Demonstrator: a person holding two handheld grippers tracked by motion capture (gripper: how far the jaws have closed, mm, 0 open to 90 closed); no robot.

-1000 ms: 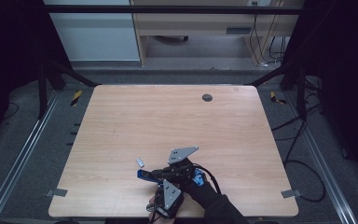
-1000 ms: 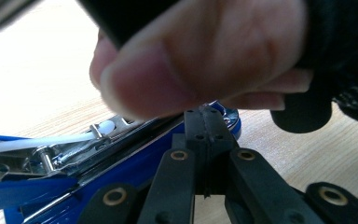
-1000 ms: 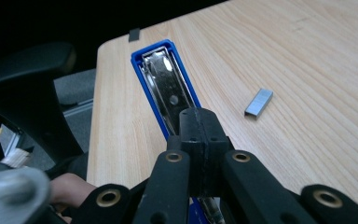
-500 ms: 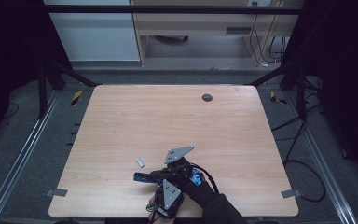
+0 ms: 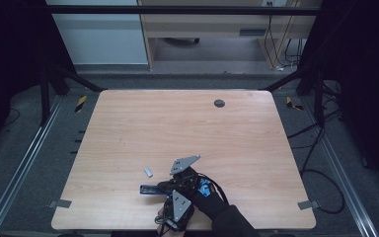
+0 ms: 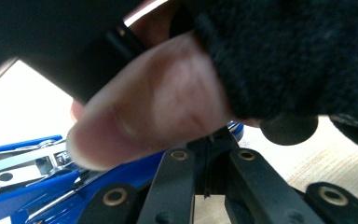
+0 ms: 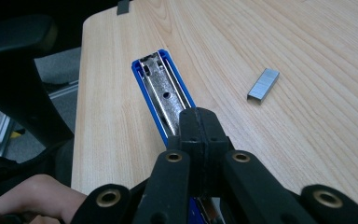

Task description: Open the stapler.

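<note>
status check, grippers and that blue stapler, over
Both grippers shut: right gripper over the blue stapler, left gripper beside it. Stapler open on table. Staple strip lies apart. Nothing in the way.

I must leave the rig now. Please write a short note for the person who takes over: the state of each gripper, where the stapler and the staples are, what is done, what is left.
Left gripper: jaws shut, nothing seen between them; it sits at the near table edge beside the stapler.
Right gripper: jaws shut, tips resting over the stapler's rear part.
Blue stapler: flat on the wooden table near the front edge, its metal staple channel exposed.
Staple strip: loose on the table, apart from the stapler.
Done: the channel is accessible.
Left, as it seems: pick up the strip, put it in the channel, close the stapler.
</note>
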